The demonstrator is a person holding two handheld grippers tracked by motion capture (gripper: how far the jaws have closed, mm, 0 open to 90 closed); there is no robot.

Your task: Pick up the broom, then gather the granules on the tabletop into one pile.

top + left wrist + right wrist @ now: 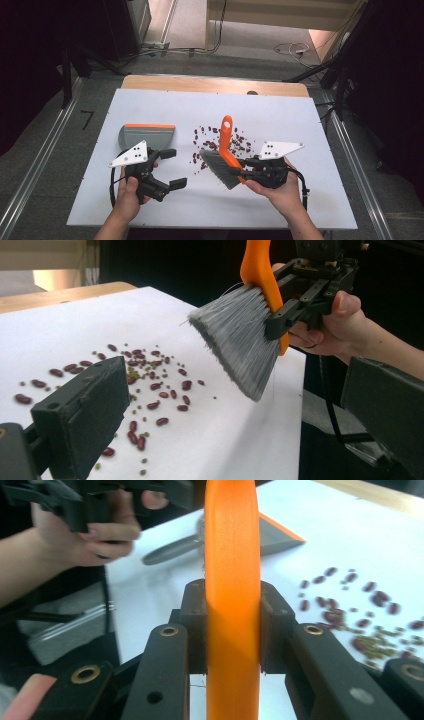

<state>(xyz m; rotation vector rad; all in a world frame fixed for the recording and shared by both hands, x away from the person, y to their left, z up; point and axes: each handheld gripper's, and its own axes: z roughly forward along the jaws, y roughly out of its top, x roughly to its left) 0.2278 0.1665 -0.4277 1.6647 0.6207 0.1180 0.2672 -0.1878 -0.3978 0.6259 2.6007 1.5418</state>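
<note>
An orange-handled brush (pixel 226 134) with grey bristles (pixel 218 168) is held tilted above the white board, and my right gripper (pixel 246 168) is shut on its handle (pixel 232 555) just above the bristles. Red beans and small green ones (pixel 220 143) lie scattered under and beyond the brush. A grey dustpan (pixel 146 135) with an orange lip lies flat at the left. My left gripper (pixel 172 168) is open and holds nothing, just in front of the dustpan, its jaws pointing toward the beans (pixel 150 390) and bristles (pixel 235 345).
The white board (pixel 280 115) covers most of a wooden table, whose bare edge (pixel 210 84) shows at the back. Cables (pixel 295 50) lie on the floor beyond, and metal rails (pixel 35 165) run along both sides.
</note>
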